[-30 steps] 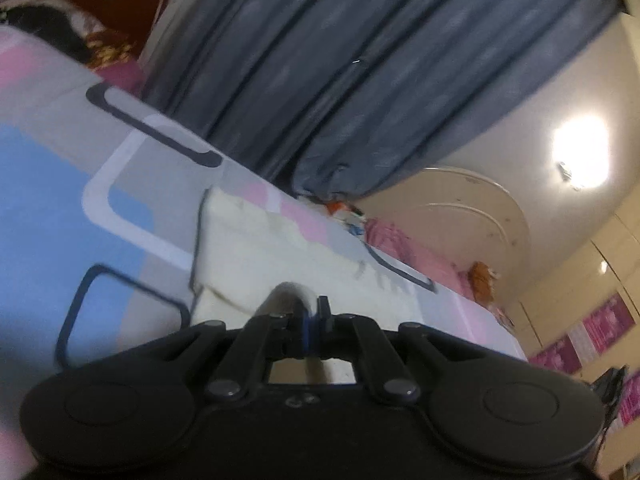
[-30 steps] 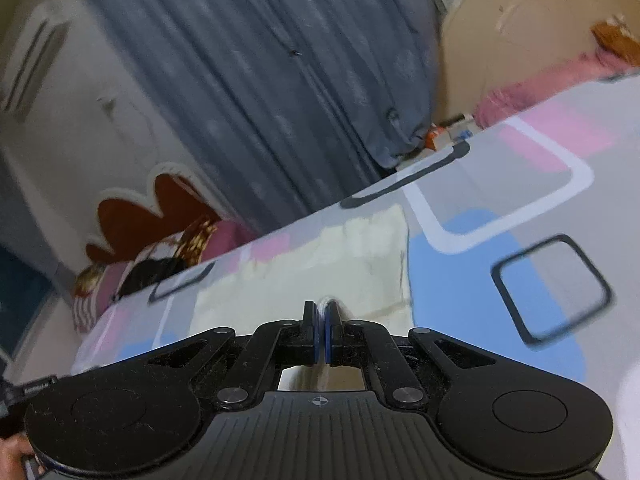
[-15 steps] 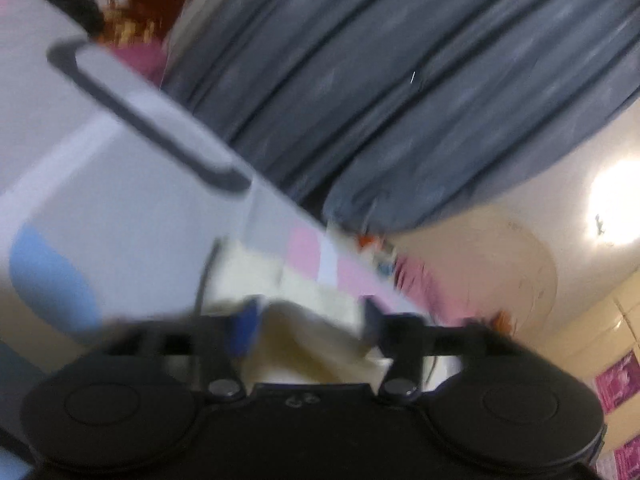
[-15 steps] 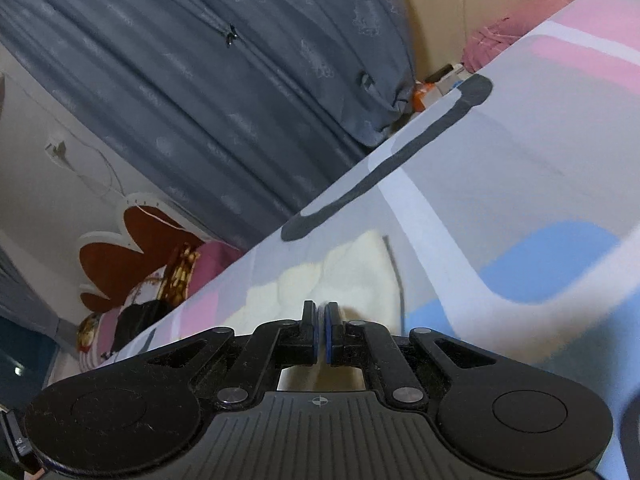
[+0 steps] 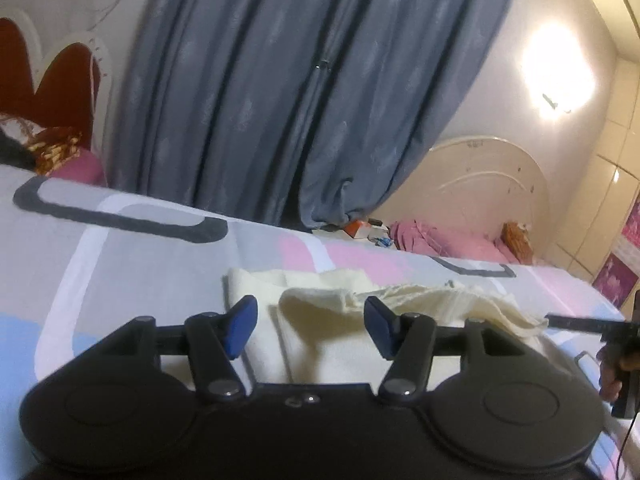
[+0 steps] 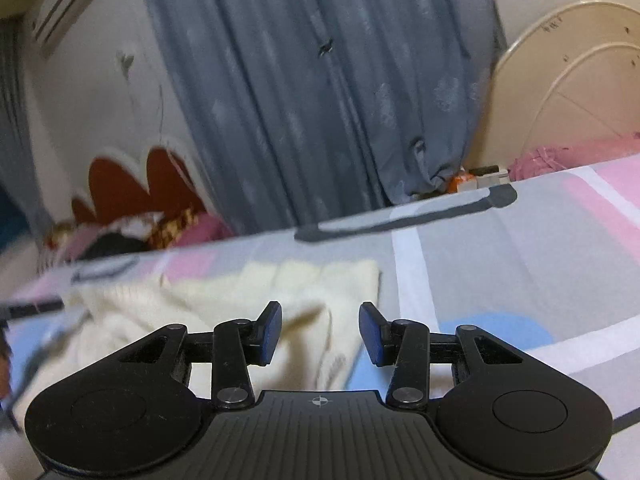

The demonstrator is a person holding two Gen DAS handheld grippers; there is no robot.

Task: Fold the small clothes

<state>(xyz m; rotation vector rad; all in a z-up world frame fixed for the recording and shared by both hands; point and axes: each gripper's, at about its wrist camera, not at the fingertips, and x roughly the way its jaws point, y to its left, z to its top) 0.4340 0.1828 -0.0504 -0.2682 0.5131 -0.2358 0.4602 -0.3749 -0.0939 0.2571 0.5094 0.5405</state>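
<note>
A cream knitted garment [image 5: 320, 320] lies on the patterned bed sheet [image 5: 120, 264], with a folded layer rumpled on top. My left gripper [image 5: 310, 330] is open and empty, its blue pads on either side of the cloth's near part. In the right wrist view the same garment [image 6: 240, 312] lies flat ahead and to the left. My right gripper [image 6: 320, 334] is open and empty just over the garment's right edge. The other gripper's tip shows at the right edge of the left wrist view [image 5: 592, 324].
The sheet [image 6: 500, 264] has pink, blue and grey blocks. Grey curtains [image 5: 300, 100] hang behind the bed. A red and white headboard [image 5: 52, 80] and pillows stand at the left, and a white arched bed frame [image 5: 488, 184] at the right.
Both grippers were shut on the garment a second ago. The left opened half a second ago, the right after that. The cloth now lies released on the sheet, and both cameras have levelled out.
</note>
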